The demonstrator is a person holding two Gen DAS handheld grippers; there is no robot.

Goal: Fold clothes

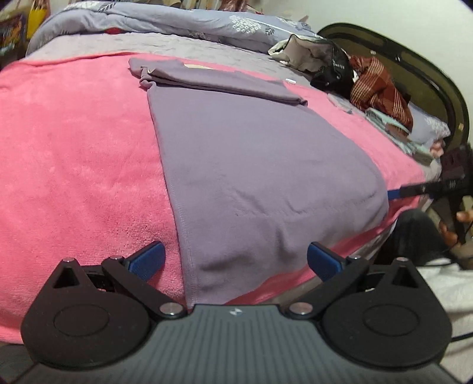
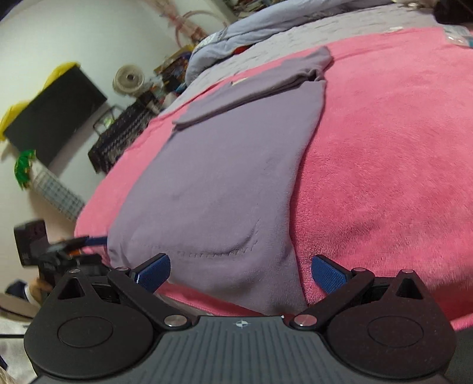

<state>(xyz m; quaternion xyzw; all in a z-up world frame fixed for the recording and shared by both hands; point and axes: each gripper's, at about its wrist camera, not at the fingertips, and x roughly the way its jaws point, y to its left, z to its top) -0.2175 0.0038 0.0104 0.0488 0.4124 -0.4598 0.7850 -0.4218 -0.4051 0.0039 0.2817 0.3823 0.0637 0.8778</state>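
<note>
A purple garment lies flat on a pink blanket, its far end folded over into a band. Its near hem hangs over the bed edge. My left gripper is open, its blue fingers straddling the near left corner of the hem. My right gripper is open at the near right corner of the same garment, over the pink blanket. The right gripper also shows in the left wrist view beside the garment's right edge. The left gripper shows in the right wrist view.
A rumpled lavender duvet lies at the bed's far side. A pile of clothes sits against the dark headboard. A black box, a fan and a wire basket stand by the wall.
</note>
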